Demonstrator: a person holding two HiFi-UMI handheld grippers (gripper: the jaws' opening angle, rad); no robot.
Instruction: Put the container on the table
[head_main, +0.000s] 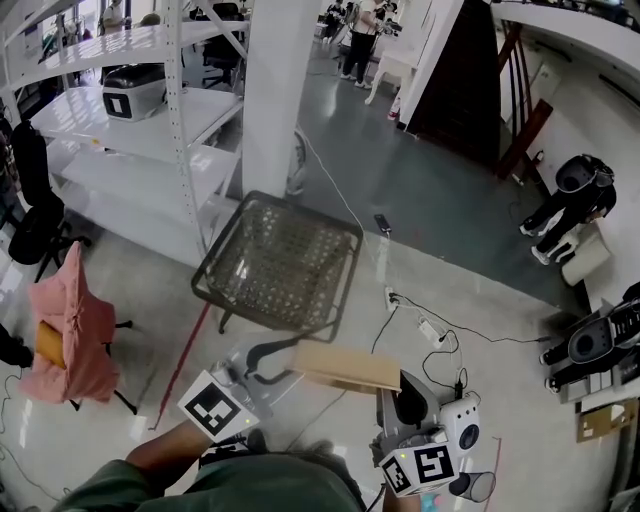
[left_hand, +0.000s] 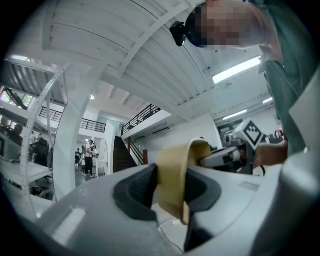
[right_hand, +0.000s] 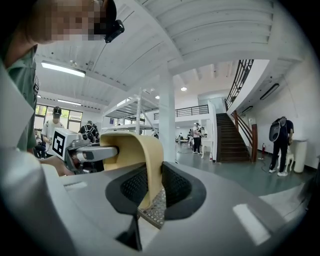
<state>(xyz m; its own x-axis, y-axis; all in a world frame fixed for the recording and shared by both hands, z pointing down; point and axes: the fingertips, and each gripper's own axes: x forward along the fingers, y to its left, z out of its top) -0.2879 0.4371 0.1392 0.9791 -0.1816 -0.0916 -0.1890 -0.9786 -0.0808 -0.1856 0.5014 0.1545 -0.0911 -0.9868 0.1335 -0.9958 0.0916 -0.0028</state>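
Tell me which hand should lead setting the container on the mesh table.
Left, probably: the left tongs sit nearer the mesh table. The right tongs also clamp the container, so they must follow.

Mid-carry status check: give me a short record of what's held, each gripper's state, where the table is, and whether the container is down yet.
held item: tan container, in the air between both grippers
left gripper: jaws closed on one wall of the container
right gripper: jaws closed on the opposite wall
table: wire-mesh table, just beyond the container in the head view
container vs table: short of the table's near edge, not touching it
task status: container not yet on the table
nearby: white shelving rack at left; cables on the floor at right
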